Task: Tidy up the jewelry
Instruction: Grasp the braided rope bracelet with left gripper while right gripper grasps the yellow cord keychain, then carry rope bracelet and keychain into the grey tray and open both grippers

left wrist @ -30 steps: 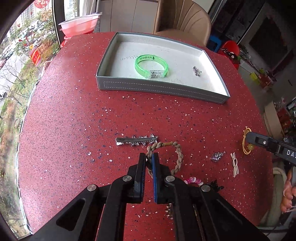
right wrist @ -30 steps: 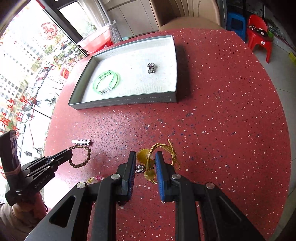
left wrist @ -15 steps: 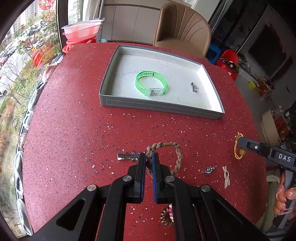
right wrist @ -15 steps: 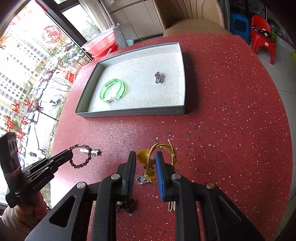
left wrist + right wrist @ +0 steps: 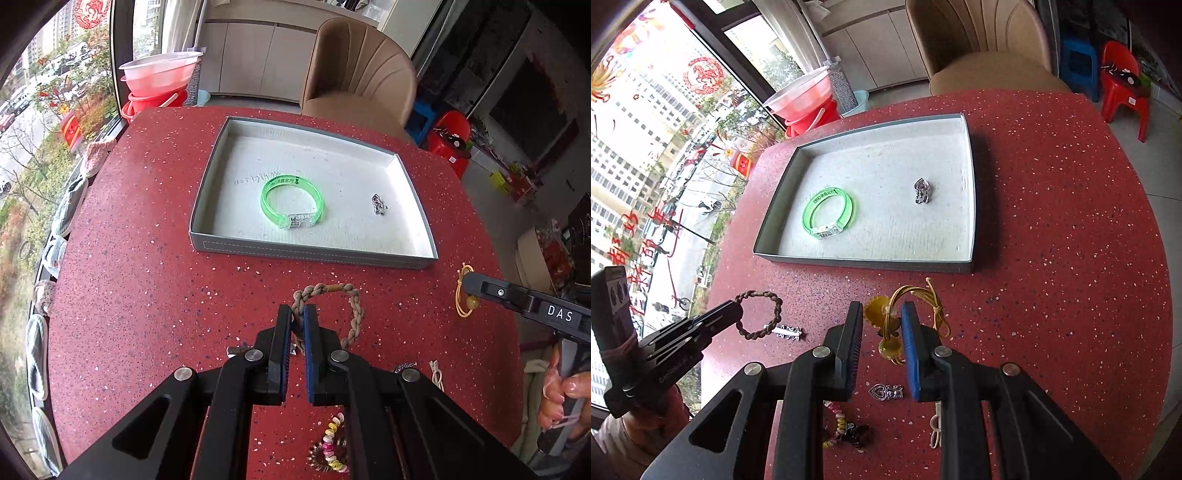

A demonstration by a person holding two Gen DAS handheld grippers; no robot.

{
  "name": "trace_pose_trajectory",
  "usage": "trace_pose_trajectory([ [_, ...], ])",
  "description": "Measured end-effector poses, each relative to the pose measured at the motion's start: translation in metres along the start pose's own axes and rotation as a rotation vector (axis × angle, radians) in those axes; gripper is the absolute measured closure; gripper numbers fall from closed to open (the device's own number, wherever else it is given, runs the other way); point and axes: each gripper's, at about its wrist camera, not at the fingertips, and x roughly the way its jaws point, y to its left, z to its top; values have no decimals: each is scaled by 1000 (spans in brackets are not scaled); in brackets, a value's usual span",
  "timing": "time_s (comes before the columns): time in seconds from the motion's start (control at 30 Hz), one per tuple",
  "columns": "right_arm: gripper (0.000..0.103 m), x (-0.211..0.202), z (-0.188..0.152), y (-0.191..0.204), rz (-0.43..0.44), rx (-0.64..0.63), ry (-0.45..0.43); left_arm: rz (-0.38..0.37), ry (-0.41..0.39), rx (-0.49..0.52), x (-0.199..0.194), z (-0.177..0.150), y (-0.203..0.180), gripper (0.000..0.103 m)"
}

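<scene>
My left gripper is shut on a brown braided bracelet and holds it above the red table, short of the grey tray. My right gripper is shut on a yellow cord necklace with amber beads, also lifted, near the tray's front edge. In the tray lie a green bangle and a small silver charm. The left gripper with the braided bracelet also shows in the right wrist view, and the right gripper with the cord in the left wrist view.
On the table lie a silver hair clip, a silver heart charm, a white clip and a coloured coil hair tie. A tan chair stands behind the table. Red basins stand by the window.
Both grippers have lifted their pieces off the table and moved forward toward the tray. The hair clip and other small items stay behind on the table.
</scene>
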Motion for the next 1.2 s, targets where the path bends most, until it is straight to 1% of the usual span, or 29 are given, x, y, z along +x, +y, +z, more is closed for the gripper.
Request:
trace_pose_trajectory([
  [0.33,80,8,31,10,27,-20,-20,-3,-32,-7,0,29,3,78],
  [0.77,80,28,66,5,55,-21,-5,9,-65,-15,15,71,8,78],
  [0.97,80,47,81,5,79,-29,16,17,-65,-22,30,90,13,78],
  [1.07,80,61,86,3,99,-15,37,15,-53,-38,43,96,16,78],
  [1.13,80,70,89,3,98,-16,46,7,-39,-53,53,100,16,78],
  [1.2,80,78,92,2,94,-19,56,12,-25,-47,63,104,14,78],
])
